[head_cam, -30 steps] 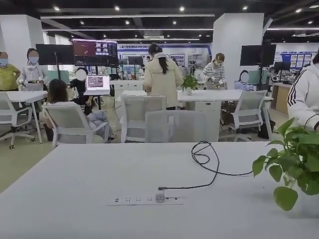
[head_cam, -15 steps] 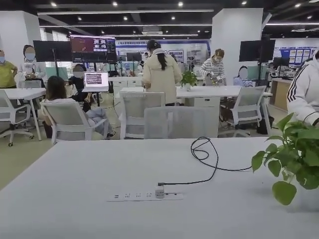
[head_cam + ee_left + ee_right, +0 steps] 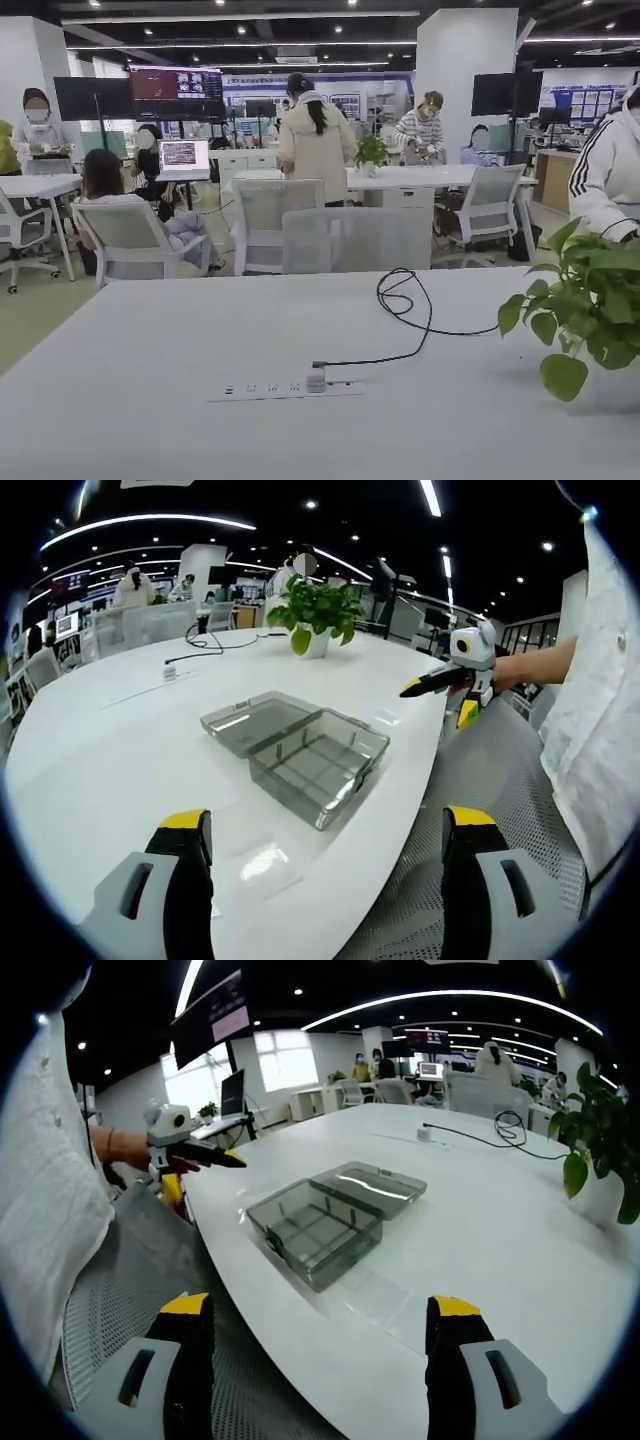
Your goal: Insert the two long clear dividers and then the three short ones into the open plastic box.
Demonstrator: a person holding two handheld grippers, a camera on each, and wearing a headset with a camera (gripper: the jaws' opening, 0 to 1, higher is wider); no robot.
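Left side: I am holding my left gripper (image 3: 326, 820) out past the edge of the white table (image 3: 90, 750), pointing it in across the tabletop. Its 2 jaws are standing wide apart, gripping nothing.

Right side: I am holding my right gripper (image 3: 318, 1305) off the same edge from the opposite side, also aiming inward. Its 2 jaws are likewise standing wide apart and gripping nothing.

Each gripper is facing the other across the box. My right hand (image 3: 503, 670) is reaching out from a white sleeve with the forearm bare, level with the tabletop. My left hand (image 3: 135, 1155) is doing the same on the far side.

Count on the table:
- 1 open plastic box (image 3: 315, 765), smoky clear, sitting near the edge between the 2 grippers, with 1 lid (image 3: 250, 720) lying flat and joined along its far side.
- Clear dividers (image 3: 262, 865), lying flat on the table just beside the box, on the edge side. I cannot tell how many, as they are too clear to separate.
- 1 potted plant (image 3: 580, 310).
- 1 power strip (image 3: 285, 388), with 1 black cable (image 3: 405, 315) looping away from it.

My head is looking up over the table toward the room, where several people and chairs are showing.
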